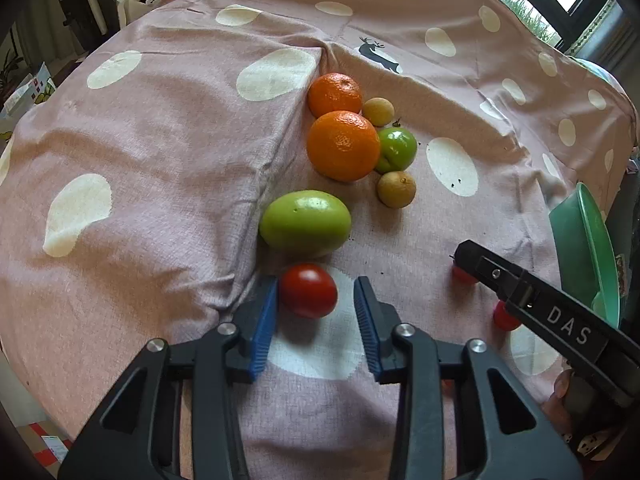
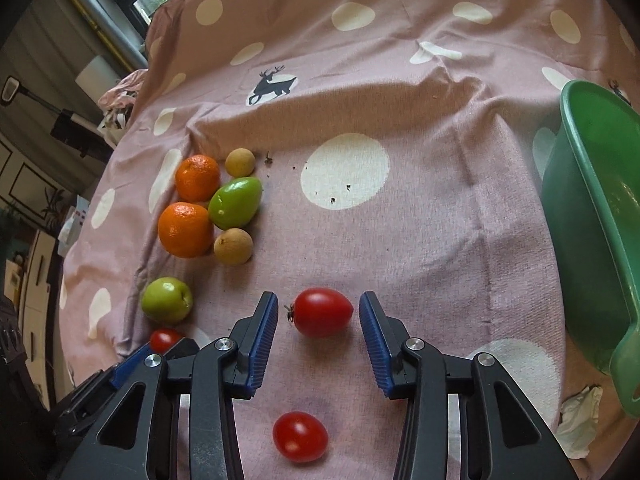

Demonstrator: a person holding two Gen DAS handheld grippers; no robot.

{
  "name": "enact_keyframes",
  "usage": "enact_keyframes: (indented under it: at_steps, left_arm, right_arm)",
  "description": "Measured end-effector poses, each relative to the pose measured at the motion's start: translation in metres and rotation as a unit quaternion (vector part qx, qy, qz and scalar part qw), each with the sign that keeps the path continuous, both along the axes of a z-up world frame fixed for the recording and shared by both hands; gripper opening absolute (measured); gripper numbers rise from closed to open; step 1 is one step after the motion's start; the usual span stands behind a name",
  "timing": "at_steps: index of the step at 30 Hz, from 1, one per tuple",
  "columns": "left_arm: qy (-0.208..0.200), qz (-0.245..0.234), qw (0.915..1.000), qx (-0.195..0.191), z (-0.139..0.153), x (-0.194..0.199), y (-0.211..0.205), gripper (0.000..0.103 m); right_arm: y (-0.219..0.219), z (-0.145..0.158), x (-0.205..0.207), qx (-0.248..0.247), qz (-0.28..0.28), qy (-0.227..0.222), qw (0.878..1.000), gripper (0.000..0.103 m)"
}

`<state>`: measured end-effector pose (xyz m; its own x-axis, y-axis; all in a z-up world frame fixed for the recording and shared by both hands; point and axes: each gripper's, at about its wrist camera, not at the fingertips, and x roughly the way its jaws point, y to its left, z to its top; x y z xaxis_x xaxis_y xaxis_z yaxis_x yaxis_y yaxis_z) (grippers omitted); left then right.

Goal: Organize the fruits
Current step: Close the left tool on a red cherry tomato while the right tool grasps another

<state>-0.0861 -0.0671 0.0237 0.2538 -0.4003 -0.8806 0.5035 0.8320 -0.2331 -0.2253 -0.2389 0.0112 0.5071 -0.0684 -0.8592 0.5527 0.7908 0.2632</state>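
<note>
A red tomato (image 1: 308, 290) lies on the pink dotted cloth between the blue pads of my left gripper (image 1: 316, 284). The left pad touches it and a gap shows at the right pad, so the jaws are open. My right gripper (image 2: 319, 298) is open around a second red tomato (image 2: 322, 312), with gaps on both sides. A third tomato (image 2: 300, 436) lies nearer, under that gripper. Two oranges (image 1: 343, 146), two green fruits (image 1: 306, 219) and two small tan fruits (image 1: 397, 189) sit clustered beyond.
A green plastic basin (image 2: 592, 200) stands at the right edge of the cloth. A crumpled tissue (image 2: 576, 420) lies in front of it. A raised fold in the cloth (image 1: 260, 184) runs left of the fruit. Room clutter and a window lie beyond the cloth.
</note>
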Motion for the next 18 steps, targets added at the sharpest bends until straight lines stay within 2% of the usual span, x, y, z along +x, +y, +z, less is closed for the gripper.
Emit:
enact_keyframes:
  at_steps: [3, 9, 18]
  left_arm:
    - [-0.003, 0.004, 1.0, 0.0, 0.0, 0.002, 0.001, 0.028]
    - [-0.003, 0.004, 1.0, -0.007, -0.001, 0.004, 0.0, 0.028]
    - [-0.001, 0.004, 0.9999, -0.011, 0.0, 0.004, 0.0, 0.028]
  right_arm:
    - [0.001, -0.003, 0.003, 0.002, 0.0, 0.006, 1.0, 0.044]
    - [0.002, -0.007, 0.005, -0.007, 0.005, 0.009, 1.0, 0.044]
    - [-0.002, -0.01, -0.005, 0.016, 0.009, -0.024, 1.0, 0.044]
